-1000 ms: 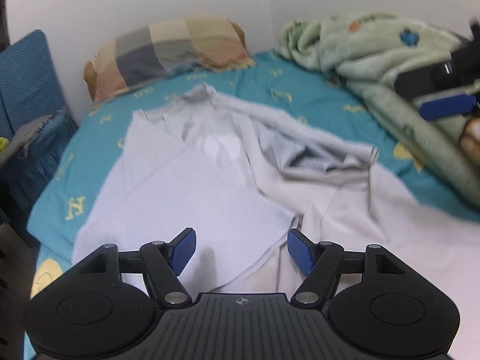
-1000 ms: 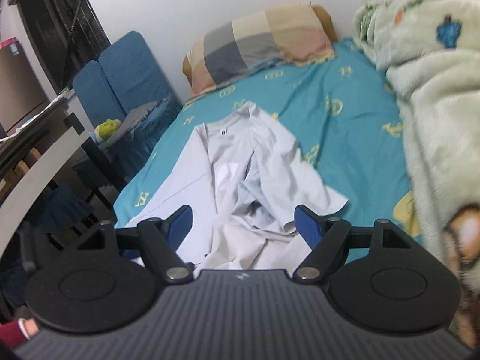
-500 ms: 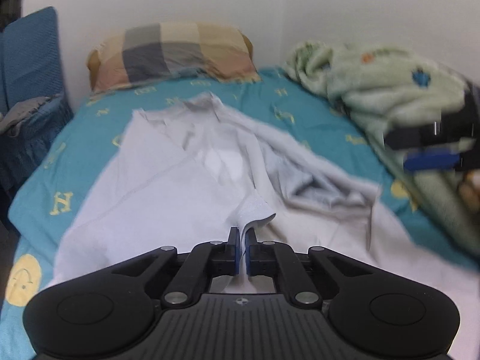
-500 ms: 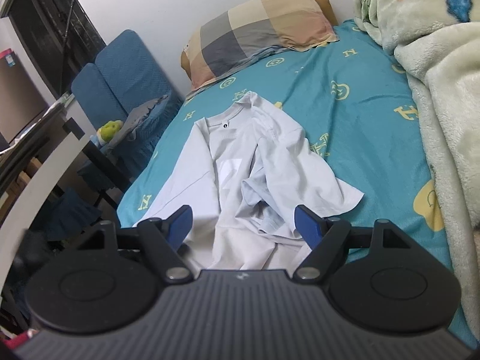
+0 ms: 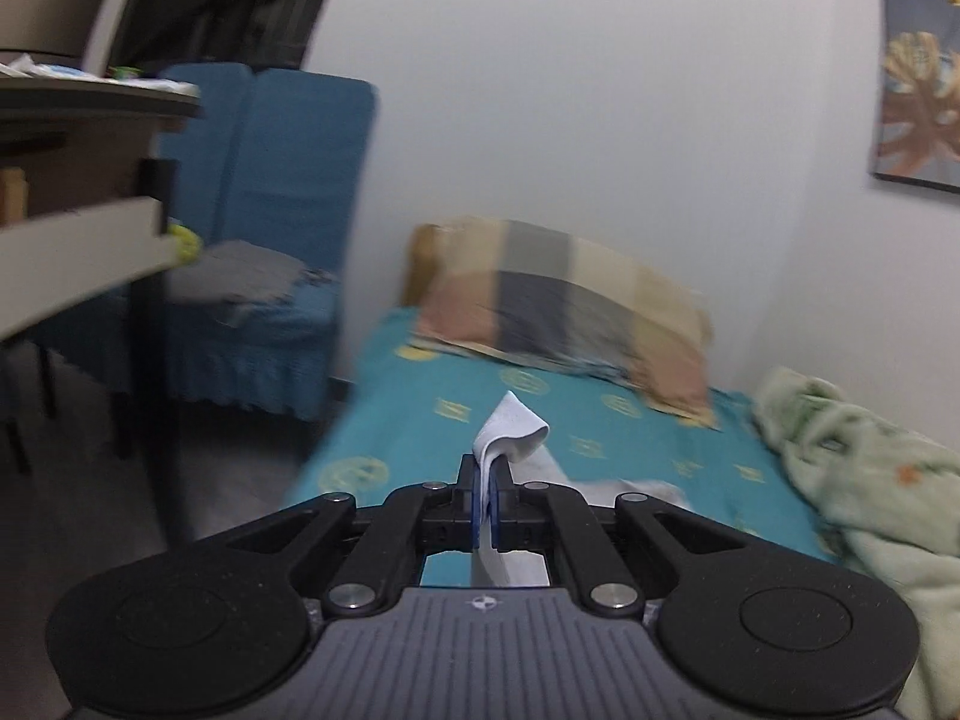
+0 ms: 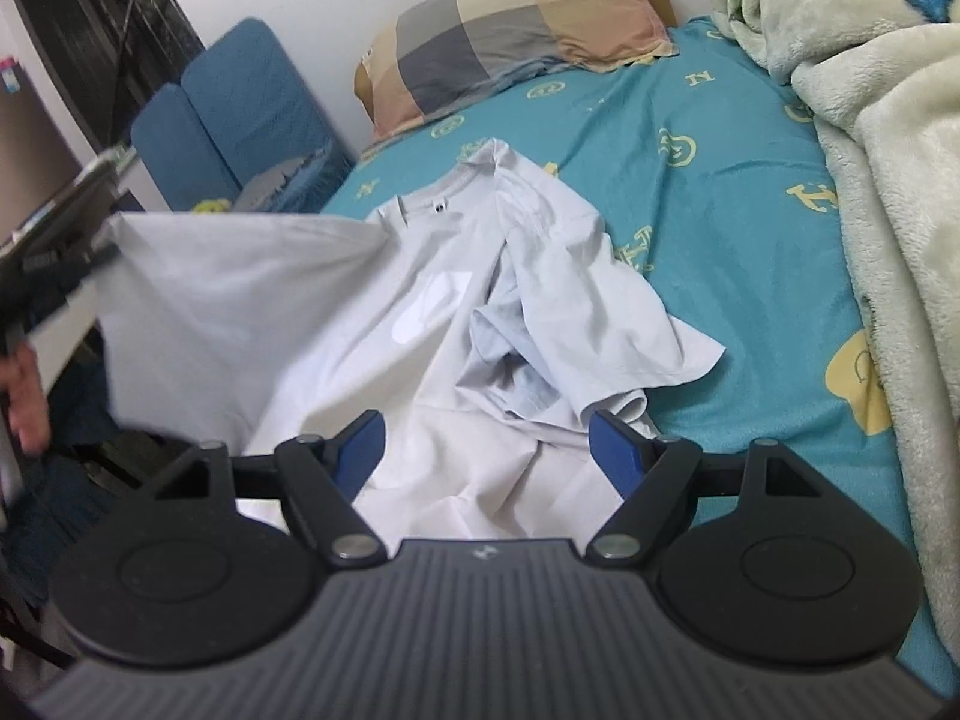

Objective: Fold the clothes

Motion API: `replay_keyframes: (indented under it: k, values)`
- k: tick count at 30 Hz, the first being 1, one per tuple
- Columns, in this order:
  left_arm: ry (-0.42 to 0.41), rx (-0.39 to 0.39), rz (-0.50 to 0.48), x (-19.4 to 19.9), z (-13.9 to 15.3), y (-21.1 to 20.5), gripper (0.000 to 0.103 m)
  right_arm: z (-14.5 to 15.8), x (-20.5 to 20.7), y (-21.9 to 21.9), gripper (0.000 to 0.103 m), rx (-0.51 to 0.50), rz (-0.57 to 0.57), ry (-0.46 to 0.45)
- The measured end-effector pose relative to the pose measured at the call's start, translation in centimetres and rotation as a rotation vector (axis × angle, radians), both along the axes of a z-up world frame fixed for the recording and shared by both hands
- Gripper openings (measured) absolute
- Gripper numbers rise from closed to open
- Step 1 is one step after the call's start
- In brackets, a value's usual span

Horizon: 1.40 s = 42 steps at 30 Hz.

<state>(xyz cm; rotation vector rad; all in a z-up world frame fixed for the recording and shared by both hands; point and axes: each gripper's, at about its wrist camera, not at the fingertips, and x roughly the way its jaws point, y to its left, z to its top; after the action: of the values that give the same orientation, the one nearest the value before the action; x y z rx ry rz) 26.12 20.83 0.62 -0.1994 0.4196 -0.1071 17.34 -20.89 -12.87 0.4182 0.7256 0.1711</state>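
A white T-shirt [image 6: 456,300] lies crumpled on the teal bed sheet [image 6: 720,192], collar toward the pillow. My left gripper [image 5: 487,495] is shut on a corner of the white T-shirt [image 5: 513,429], lifted above the bed's left side. In the right wrist view that left gripper [image 6: 54,264] shows at the far left, holding the shirt's hem stretched up. My right gripper [image 6: 486,441] is open and empty, just above the shirt's lower part.
A checked pillow [image 6: 516,30] lies at the head of the bed. A pale green blanket [image 6: 870,120] is heaped along the right side. A blue chair [image 5: 264,228] and a desk [image 5: 78,180] stand left of the bed.
My left gripper closed on the shirt's hem corner, then lifted it up and to the left, stretching the cloth. My right gripper stayed open and moved slightly closer to the shirt.
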Motion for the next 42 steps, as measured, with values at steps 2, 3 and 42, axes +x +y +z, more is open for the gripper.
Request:
replay_keyframes:
  k: [2,3,42]
  values:
    - [0.010,-0.009,0.084,2.9,0.3,3.0,0.003,-0.4,0.5,0.1,0.076,-0.011,0.001,0.009]
    - [0.017,-0.014,0.125,4.4,0.3,4.4,0.003,-0.6,0.9,0.1,0.076,-0.020,-0.002,0.007]
    - [0.169,-0.036,-0.140,-19.0,-1.4,-15.6,0.050,1.1,-1.5,-2.0,0.074,-0.108,-0.092,-0.108]
